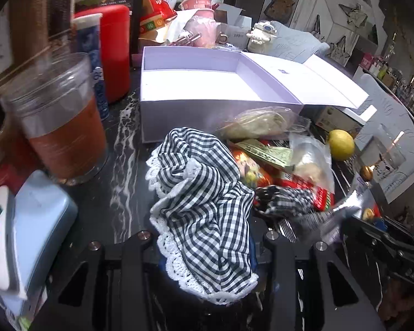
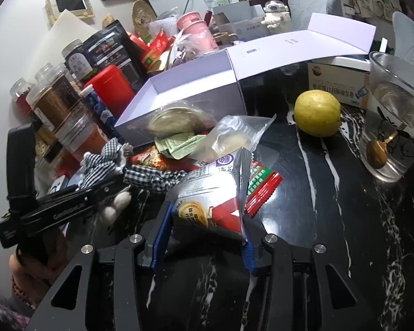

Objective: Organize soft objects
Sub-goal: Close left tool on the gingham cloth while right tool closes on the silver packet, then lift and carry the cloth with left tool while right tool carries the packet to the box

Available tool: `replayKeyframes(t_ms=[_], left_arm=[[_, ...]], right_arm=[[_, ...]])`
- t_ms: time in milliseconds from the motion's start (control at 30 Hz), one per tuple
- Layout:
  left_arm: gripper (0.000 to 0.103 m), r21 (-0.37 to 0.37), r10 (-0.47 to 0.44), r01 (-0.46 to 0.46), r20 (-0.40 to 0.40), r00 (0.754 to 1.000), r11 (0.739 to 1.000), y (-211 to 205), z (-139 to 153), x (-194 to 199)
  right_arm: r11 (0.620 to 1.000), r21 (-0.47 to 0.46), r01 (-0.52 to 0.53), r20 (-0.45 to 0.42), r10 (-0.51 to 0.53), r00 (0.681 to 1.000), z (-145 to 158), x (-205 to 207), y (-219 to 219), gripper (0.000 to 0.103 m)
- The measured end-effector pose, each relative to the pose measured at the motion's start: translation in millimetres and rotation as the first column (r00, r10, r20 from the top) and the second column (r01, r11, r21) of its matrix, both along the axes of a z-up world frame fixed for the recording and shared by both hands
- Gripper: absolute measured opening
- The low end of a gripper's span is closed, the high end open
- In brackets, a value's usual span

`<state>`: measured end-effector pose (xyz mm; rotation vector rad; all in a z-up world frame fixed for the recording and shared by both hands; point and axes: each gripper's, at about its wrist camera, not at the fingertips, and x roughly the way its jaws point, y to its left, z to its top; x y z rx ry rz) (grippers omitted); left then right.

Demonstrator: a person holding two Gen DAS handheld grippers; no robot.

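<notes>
free: open box (image 1: 196,82) interior | blocked: snack pile (image 2: 196,143) before box, jars (image 2: 55,102) left

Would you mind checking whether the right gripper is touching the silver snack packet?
Touching: the right wrist view shows the right gripper with its blue pads pressed against both sides of the silver snack packet.

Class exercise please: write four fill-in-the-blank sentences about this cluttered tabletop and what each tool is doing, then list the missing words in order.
1. The left tool grips a black-and-white ____ cloth with a lace edge.
2. The right tool is closed on a silver snack ____.
3. The pale purple box behind the pile stands open and ____.
4. Beside the glass of water lies a yellow ____.

Missing words: checked; packet; empty; lemon
</notes>
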<state>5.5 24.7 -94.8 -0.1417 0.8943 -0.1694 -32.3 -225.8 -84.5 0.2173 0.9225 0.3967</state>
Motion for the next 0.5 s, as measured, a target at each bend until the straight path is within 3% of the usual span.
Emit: replayKeyframes(t_ms=[500], left_arm=[[0.040, 0.003, -0.004, 0.004, 0.128, 0.992, 1.000, 5.3, 50.1, -47.1]], right_arm=[[1.000, -0.017, -0.003, 0.095, 0.004, 0.995, 33.3, -35.0, -3.0, 0.041]])
